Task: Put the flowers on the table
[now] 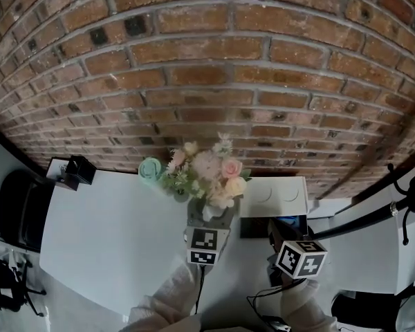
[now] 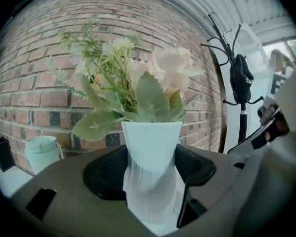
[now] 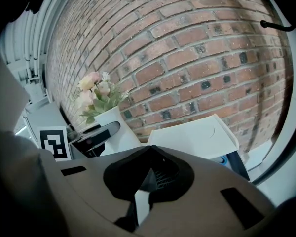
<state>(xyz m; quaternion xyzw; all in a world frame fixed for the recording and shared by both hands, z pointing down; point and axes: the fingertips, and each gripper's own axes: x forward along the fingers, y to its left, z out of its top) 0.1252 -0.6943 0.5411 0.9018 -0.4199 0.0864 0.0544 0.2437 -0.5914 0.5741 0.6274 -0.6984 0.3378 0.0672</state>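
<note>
Red brick wall (image 1: pixel 207 61) fills the top of the head view. Below it is a big white table (image 1: pixel 111 234). A bunch of pink and cream flowers with green leaves (image 1: pixel 207 171) stands in a white twisted vase (image 1: pixel 210 210) at the far edge of the table, near its far right corner. The left gripper (image 1: pixel 211 221) holds the vase from the near side. I cannot tell if the vase sits on the table or hangs just over it. A round mint green cup (image 1: pixel 151 169) is at the far edge too, just left of the flowers. A small black box (image 1: pixel 78 169) sits at the far left corner. A flat white box (image 1: pixel 273 196) lies past the right edge of the table. The right gripper (image 1: pixel 285 244) is near that box, apart from the flowers.

In the left gripper view, the two black pads (image 2: pixel 106 174) press on both sides of the vase, so this gripper is squeezing it tight. The flowers stick up in front of the bricks. The mint cup is low on the left. A black coat stand (image 2: pixel 241 83) is on the right.

In the right gripper view, the jaws are pressed together with nothing in them. The flowers and the vase show at the left, and the white box is straight ahead.
</note>
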